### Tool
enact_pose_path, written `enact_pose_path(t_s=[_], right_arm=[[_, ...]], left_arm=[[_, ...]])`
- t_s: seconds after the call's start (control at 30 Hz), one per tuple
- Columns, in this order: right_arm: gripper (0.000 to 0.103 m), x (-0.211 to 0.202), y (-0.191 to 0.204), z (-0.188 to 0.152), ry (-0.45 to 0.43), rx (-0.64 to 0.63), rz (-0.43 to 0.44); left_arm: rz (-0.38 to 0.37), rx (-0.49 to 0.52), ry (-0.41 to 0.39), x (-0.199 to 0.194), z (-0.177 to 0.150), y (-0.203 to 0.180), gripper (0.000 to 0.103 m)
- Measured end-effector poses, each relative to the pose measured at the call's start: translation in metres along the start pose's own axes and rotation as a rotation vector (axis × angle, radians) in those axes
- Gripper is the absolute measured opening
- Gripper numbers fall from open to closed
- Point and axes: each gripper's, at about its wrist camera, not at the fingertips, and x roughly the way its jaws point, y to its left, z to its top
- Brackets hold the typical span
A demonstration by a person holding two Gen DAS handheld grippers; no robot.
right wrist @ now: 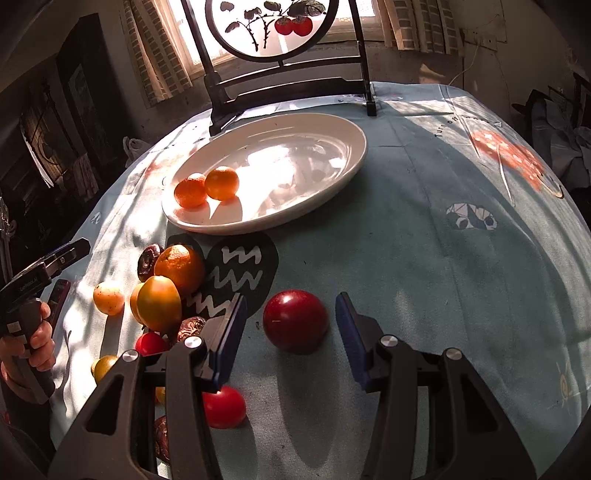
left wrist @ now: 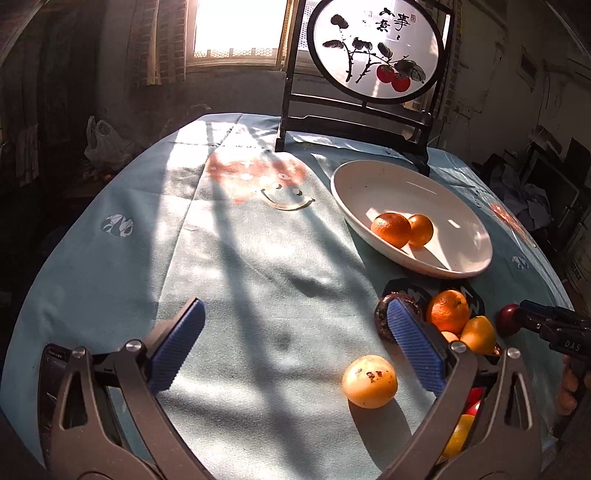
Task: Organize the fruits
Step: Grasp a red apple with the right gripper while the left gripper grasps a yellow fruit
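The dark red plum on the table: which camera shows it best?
The right wrist view. There the dark red plum lies whole on the tablecloth, just ahead of the right hand-held gripper, between its open fingers. The left wrist view shows only a sliver of it at the right edge, partly hidden behind that gripper.

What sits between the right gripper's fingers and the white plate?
In the right wrist view, only the dark red plum, then bare tablecloth up to the white plate.

Bright window [left wrist: 236,29] upper centre, brick surrounds, dim grey walls; round screen [left wrist: 375,51] on dark stand; sunlit blue tablecloth [left wrist: 236,258].
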Motion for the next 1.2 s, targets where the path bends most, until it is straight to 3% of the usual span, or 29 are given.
enact_pose_path(t_s=[0.23, 0.4, 0.73, 0.97, 1.2], right_arm=[[0.050, 0.013, 0.003, -0.004, 0.050, -0.034, -0.043], [0.041, 0.015, 0.006, -0.006, 0.051, -0.063, -0.065], [0.039, 0.012, 0.003, -0.005, 0.044, -0.038, -0.051], [0.039, 0.012, 0.003, -0.005, 0.044, -0.036, -0.051], [0.039, 0.012, 0.003, -0.005, 0.044, -0.037, -0.051]], left_arm=[[-0.031, 0.024, 0.001, -0.005, -0.006, -0.004, 0.101], [-0.043, 0.063, 0.024, -0.002, -0.010, -0.011, 0.101], [-0.114, 0.227, 0.051, -0.004, -0.025, -0.038, 0.098], [-0.170, 0.268, 0.136, 0.007, -0.034, -0.045, 0.067], [-0.181, 0.286, 0.178, 0.014, -0.039, -0.049, 0.052]])
